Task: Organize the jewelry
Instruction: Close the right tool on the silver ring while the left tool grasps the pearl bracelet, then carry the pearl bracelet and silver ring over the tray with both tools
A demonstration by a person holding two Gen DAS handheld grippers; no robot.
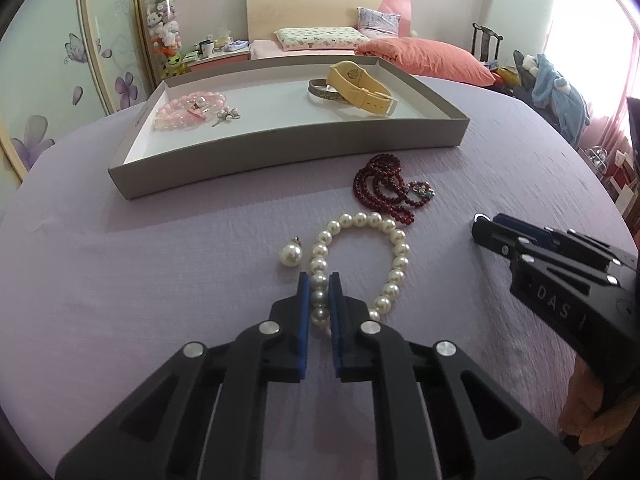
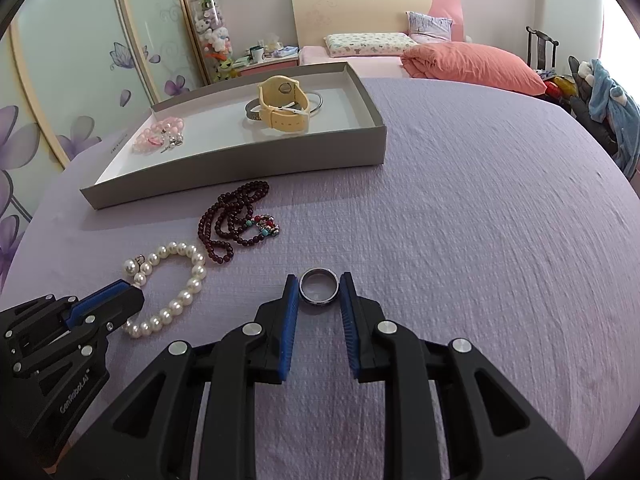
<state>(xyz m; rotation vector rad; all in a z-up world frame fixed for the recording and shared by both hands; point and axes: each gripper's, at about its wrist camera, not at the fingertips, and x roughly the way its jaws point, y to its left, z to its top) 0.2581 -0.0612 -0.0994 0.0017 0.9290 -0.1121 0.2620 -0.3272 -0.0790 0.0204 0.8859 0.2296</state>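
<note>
My left gripper [image 1: 319, 280] is shut on the near side of a white pearl bracelet [image 1: 396, 264] that lies on the purple cloth. A single pearl pendant [image 1: 290, 256] rests just left of it. My right gripper [image 2: 319, 280] is shut on a small silver ring [image 2: 319, 286], which sits on the cloth with a pad against each side. A dark red bead necklace [image 2: 232, 220] lies between the pearls and the grey tray [image 2: 240, 168]. Inside the tray are a yellow watch [image 2: 284, 108], a metal bangle [image 2: 252, 114] and pink beads [image 2: 160, 132].
The purple cloth [image 2: 460, 220] stretches wide to the right of the tray. Behind it are a bed with an orange pillow [image 2: 472, 66] and a bedside table. A chair piled with clothes [image 2: 608, 108] stands far right, and a floral wardrobe [image 2: 60, 80] is on the left.
</note>
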